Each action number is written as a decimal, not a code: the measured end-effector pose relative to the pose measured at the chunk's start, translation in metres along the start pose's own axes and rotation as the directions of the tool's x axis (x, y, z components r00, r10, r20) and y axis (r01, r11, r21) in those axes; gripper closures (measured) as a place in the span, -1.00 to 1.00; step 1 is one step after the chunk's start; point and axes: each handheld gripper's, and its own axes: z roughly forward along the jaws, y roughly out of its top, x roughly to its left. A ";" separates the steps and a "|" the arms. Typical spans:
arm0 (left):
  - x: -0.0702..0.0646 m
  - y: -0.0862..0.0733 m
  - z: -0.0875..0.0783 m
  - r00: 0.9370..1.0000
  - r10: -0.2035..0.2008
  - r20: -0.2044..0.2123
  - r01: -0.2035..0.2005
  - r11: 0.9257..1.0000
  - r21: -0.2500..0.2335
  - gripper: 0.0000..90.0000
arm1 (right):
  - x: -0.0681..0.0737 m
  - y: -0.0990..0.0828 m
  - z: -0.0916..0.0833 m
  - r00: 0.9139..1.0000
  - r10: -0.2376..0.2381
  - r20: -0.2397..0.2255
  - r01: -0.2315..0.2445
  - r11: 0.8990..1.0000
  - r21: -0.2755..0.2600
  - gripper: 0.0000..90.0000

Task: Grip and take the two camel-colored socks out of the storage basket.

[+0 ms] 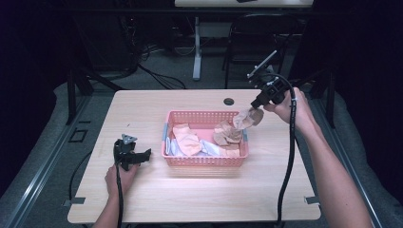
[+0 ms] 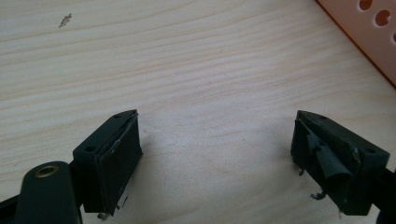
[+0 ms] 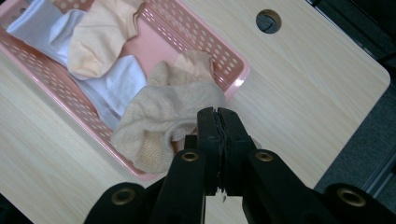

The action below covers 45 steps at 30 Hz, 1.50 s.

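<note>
Wooden surface (image 1: 199, 190) with pink basket (image 1: 205, 160) of socks | right gripper (image 3: 218, 122) jaws clamped on tan sock (image 3: 163, 119), lifted above basket's right end | left gripper (image 2: 215, 154) jaws wide, empty, resting on surface | step: taking sock out | next: carry clear of rim, set down

Wooden table (image 1: 190, 194) with a cable hole (image 1: 229, 101); black chair (image 1: 252, 33) behind

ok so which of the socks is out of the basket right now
The beige sock, pinched in the shut right gripper, hangs above the pink basket; the peach sock and white sock lie inside it.
</note>
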 end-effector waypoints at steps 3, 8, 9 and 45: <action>0.000 0.000 0.000 1.000 -0.001 -0.001 0.001 1.000 0.000 -0.65 | -0.005 -0.006 -0.001 1.000 0.012 0.008 -0.012 1.000 0.005 0.96; 0.000 0.000 0.000 1.000 -0.001 -0.001 0.001 1.000 0.000 -0.65 | -0.015 -0.017 -0.002 0.999 0.034 0.019 -0.034 0.999 0.009 0.97; 0.000 0.000 0.000 1.000 -0.001 -0.001 0.001 1.000 0.000 -0.65 | -0.017 -0.020 -0.001 0.999 0.041 0.021 -0.041 0.999 0.009 0.96; 0.000 0.000 0.000 1.000 -0.001 -0.001 0.001 1.000 0.000 -0.65 | -0.060 -0.087 0.072 0.980 0.193 0.047 -0.198 0.975 0.106 0.97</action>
